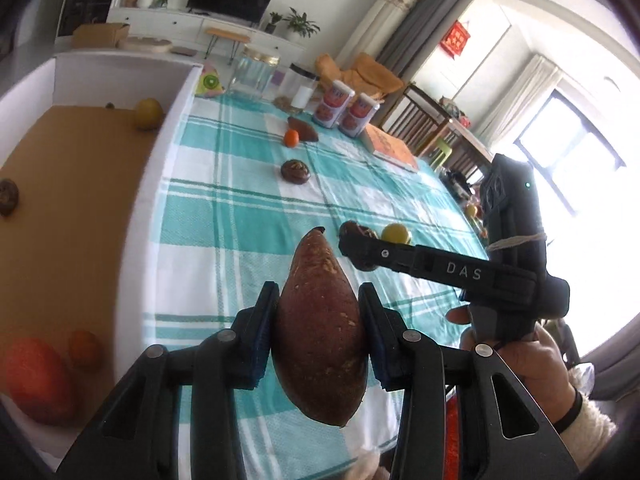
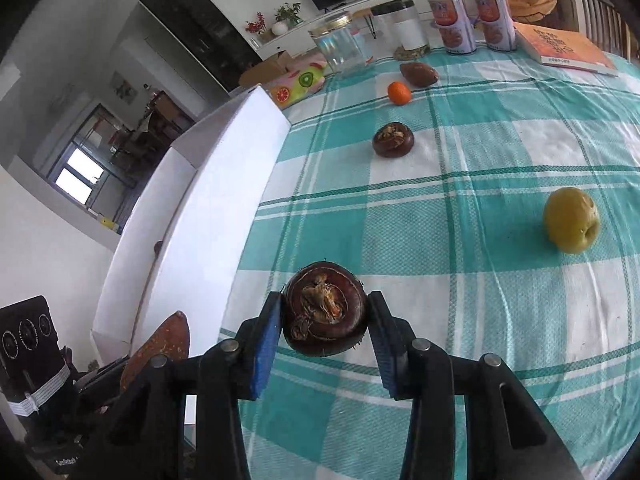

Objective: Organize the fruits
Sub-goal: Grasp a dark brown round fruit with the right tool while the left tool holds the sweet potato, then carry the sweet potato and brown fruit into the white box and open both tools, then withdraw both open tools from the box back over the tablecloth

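Observation:
My left gripper (image 1: pixel 319 322) is shut on a long brown sweet potato (image 1: pixel 320 332), held above the checked tablecloth (image 1: pixel 224 216) next to the white box (image 1: pixel 160 184). My right gripper (image 2: pixel 325 322) has its pads on both sides of a round dark brown water chestnut (image 2: pixel 325 314) low over the cloth. The right gripper also shows in the left wrist view (image 1: pixel 360 250). On the cloth lie a second water chestnut (image 2: pixel 393 139), a small orange (image 2: pixel 399 92), another brown sweet potato (image 2: pixel 419 73) and a yellow apple (image 2: pixel 572 220).
The white box, brown inside, holds a yellow fruit (image 1: pixel 148 114), oranges (image 1: pixel 36 380) and a dark chestnut (image 1: pixel 8 197). At the table's far end stand two glass jars (image 2: pixel 340 46), two printed cans (image 2: pixel 452 20) and an orange book (image 2: pixel 564 48).

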`<state>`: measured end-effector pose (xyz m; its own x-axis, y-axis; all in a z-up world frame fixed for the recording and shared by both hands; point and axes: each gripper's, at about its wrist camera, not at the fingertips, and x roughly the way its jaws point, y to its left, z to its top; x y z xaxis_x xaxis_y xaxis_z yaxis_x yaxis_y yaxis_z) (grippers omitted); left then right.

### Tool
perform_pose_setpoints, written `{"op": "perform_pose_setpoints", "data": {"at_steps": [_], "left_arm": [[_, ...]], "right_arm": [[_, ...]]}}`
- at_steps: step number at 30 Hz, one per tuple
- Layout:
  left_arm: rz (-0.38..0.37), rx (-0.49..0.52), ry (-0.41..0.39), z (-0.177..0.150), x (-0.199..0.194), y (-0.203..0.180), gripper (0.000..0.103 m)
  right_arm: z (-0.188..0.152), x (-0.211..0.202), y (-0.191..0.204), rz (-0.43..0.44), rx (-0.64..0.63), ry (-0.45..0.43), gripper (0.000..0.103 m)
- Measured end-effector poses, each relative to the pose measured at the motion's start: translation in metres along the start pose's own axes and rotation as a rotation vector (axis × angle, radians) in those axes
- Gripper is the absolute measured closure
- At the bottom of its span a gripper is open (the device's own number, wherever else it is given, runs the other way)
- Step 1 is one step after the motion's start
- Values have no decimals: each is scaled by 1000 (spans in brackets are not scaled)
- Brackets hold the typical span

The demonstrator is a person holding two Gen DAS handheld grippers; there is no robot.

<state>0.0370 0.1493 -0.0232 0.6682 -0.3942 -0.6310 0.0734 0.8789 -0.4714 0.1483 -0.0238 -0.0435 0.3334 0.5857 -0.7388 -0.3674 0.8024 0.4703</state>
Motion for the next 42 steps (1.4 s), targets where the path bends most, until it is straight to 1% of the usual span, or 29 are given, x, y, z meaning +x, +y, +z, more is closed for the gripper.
{"op": "perform_pose_setpoints", "data": {"at_steps": [1,3,5,7,9,11,13,14,15,16,17,18,19,20,21,22,23,25,28,29,30,32,33,34,35,36,37,40,42], "left_arm": [[30,-9,-33,5,-15,9,61],[114,-38,-79,15,-37,34,61],[234,-71,-89,18,-46,64,61],[342,-115,-70,17,-47,97,61],[445,-143,-42,12,-46,123,61],[525,-155,-14,7,-44,141,61],[577,-168,23,5,-35,151,60],[595,-173,21,5,-34,153,59],[608,-175,7,6,-34,152,52],[622,-173,-7,8,-36,149,39],[630,-165,-28,9,-38,143,32],[631,-153,-59,12,-41,136,24],[622,-139,-89,13,-44,128,22],[604,-121,-112,13,-50,120,22],[579,-99,-127,14,-50,109,22],[546,-74,-140,15,-49,97,21],[508,-45,-150,15,-47,83,21],[429,16,-149,13,-36,53,16],[276,128,-81,4,-2,7,16],[238,161,-46,0,15,-6,16],[216,183,-11,-5,34,-16,16],[175,205,29,-11,69,-35,16],[171,204,45,-15,87,-40,16],[174,202,61,-17,104,-46,16],[181,203,73,-21,119,-51,16],[198,208,81,-24,132,-55,16],[217,219,84,-27,141,-59,16],[268,260,72,-34,155,-61,16],[299,279,88,-36,164,-56,16]], "right_arm": [[1,0,21,31,-35,0,60],[0,7,69,80,-122,11,60],[-6,21,111,104,-215,32,60],[-13,38,145,92,-304,54,60],[-21,56,171,79,-372,74,60],[-27,73,191,44,-445,82,60],[-28,92,202,-12,-504,99,60],[-27,98,204,-33,-521,104,59],[-24,100,203,-41,-517,96,57],[-20,97,200,-33,-498,84,53],[-15,89,195,-10,-466,62,52],[-11,78,188,15,-437,34,46],[-8,66,179,28,-412,-2,36],[-7,55,169,24,-394,-40,31],[-8,42,157,6,-378,-81,22],[-12,31,141,-22,-360,-118,17],[-17,21,122,-61,-335,-149,15],[-37,8,78,-168,-274,-178,12],[-76,-1,4,-417,-166,-175,12],[-90,-4,-18,-478,-125,-163,12],[-102,-10,-38,-522,-78,-160,12],[-120,-24,-70,-573,12,-183,12],[-121,-31,-85,-582,82,-194,12],[-120,-40,-95,-572,137,-216,12],[-120,-50,-98,-572,164,-254,12],[-121,-58,-101,-597,176,-285,12],[-121,-59,-103,-623,185,-291,11],[-121,-51,-114,-648,225,-239,10],[-121,-45,-120,-656,243,-220,10]]}}
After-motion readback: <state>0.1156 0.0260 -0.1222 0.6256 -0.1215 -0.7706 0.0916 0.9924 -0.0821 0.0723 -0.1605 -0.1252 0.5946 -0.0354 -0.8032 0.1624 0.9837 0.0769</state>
